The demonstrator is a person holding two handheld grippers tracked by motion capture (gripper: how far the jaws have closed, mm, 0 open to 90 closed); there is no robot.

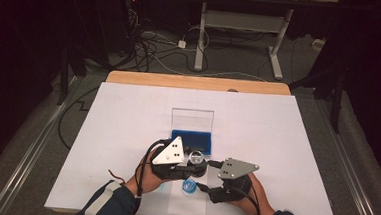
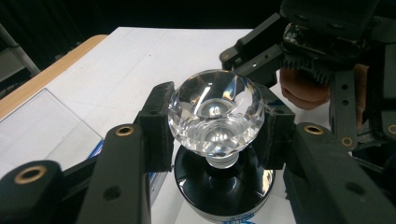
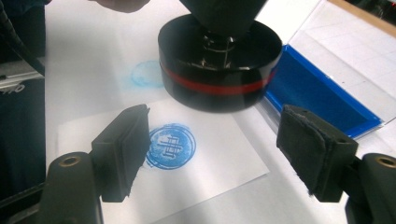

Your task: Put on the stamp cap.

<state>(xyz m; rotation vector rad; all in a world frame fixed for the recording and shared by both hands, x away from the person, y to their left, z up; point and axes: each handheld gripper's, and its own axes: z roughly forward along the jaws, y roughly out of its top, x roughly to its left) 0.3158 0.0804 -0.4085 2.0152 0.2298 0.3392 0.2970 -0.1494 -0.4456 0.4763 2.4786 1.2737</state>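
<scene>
My left gripper (image 2: 215, 123) is shut on the clear faceted knob (image 2: 214, 112) of a round black stamp (image 2: 224, 186). In the right gripper view, the stamp's base (image 3: 219, 79) has a red band and appears raised just off the paper. In front of it, a blue round print (image 3: 170, 145) lies on a small white paper sheet (image 3: 219, 163). A fainter print (image 3: 147, 74) lies farther back. My right gripper (image 3: 212, 149) stands open low over the sheet, one pad on either side of the blue print. In the high view, the left gripper (image 1: 194, 160) and the right gripper (image 1: 208, 190) are close together near the table's front.
A blue ink pad (image 1: 191, 140) in a case with its clear lid (image 1: 193, 118) standing open sits just behind the stamp. A large white sheet (image 1: 276, 143) covers the wooden table (image 1: 195, 81). The ink pad (image 3: 317, 91) lies close to the right of the stamp.
</scene>
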